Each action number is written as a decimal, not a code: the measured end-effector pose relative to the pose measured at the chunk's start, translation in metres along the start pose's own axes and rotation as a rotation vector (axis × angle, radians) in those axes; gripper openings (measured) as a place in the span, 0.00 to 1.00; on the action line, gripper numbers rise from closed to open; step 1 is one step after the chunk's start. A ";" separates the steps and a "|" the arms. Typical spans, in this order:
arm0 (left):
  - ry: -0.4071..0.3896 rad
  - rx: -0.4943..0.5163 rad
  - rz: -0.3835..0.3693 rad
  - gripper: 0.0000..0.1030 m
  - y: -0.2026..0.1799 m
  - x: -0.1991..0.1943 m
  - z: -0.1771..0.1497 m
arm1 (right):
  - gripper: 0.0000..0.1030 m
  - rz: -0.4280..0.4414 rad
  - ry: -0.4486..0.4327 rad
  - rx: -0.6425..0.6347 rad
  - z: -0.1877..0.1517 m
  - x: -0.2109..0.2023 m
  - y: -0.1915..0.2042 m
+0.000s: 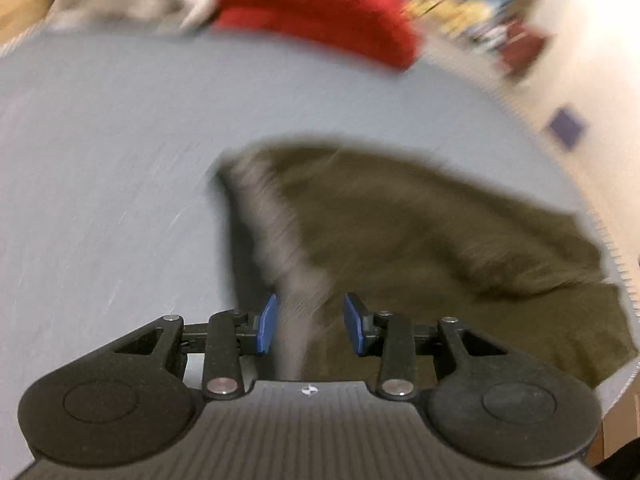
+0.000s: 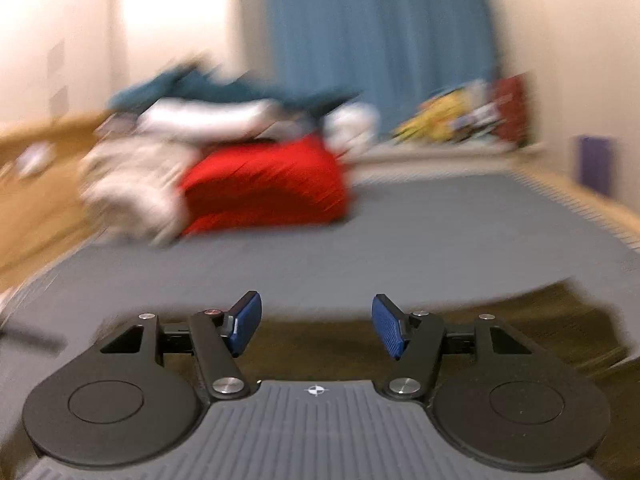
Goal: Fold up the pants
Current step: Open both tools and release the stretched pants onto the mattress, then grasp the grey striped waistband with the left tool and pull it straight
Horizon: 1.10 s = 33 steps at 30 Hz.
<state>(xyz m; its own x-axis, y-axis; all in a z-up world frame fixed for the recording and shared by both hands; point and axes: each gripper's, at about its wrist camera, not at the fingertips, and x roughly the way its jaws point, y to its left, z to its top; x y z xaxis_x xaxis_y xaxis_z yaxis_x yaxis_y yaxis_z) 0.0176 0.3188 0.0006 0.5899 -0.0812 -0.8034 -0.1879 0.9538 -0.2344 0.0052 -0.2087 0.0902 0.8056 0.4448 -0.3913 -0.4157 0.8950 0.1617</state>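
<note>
Starting at the fingers: the left gripper (image 1: 310,322) has its blue pads apart with nothing pinched. There's a pale strip of the pants (image 1: 420,240) showing in the gap, maybe a waistband or lining, but it looks to lie under the pads rather than between them, so I'd call it released. The right gripper (image 2: 316,322) is spread even wider and also empty, with only the mat and a dark edge of fabric visible past its pads.

The olive-brown pants are lying on the grey mat (image 1: 120,140), bunched toward its near right side in the left wrist view, with one rumpled corner poking toward the middle. In the right wrist view they're just a dark band under the gripper. Not neatly folded yet, as far as I can tell.

Further out there's a red garment (image 2: 264,188) and a heap of pale clothes (image 2: 132,184) at the far end of the mat.

What could go wrong: both views are badly smeared, so the hands seem to be swinging fast. Coming in like that, a grab could catch one layer only, or drag the fabric and wreck whatever crease is there.
</note>
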 end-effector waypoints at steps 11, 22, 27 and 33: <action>0.131 -0.035 -0.069 0.64 0.012 0.022 -0.017 | 0.59 0.453 0.282 -0.511 -0.117 0.019 0.185; 0.185 0.032 -0.049 0.38 -0.003 0.055 -0.027 | 0.28 0.516 0.409 -0.679 -0.151 0.048 0.207; 0.145 0.033 -0.076 0.22 0.002 0.038 -0.027 | 0.11 0.570 0.406 -0.774 -0.151 0.052 0.216; 0.080 0.036 -0.126 0.21 0.018 -0.005 -0.031 | 0.02 0.696 0.338 -0.746 -0.127 0.038 0.221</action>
<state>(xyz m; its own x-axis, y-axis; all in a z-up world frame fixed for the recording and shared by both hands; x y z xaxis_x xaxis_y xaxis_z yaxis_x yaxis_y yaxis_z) -0.0134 0.3277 -0.0172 0.5421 -0.2221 -0.8104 -0.0871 0.9444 -0.3171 -0.1100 0.0020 -0.0043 0.1815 0.7149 -0.6752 -0.9830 0.1516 -0.1036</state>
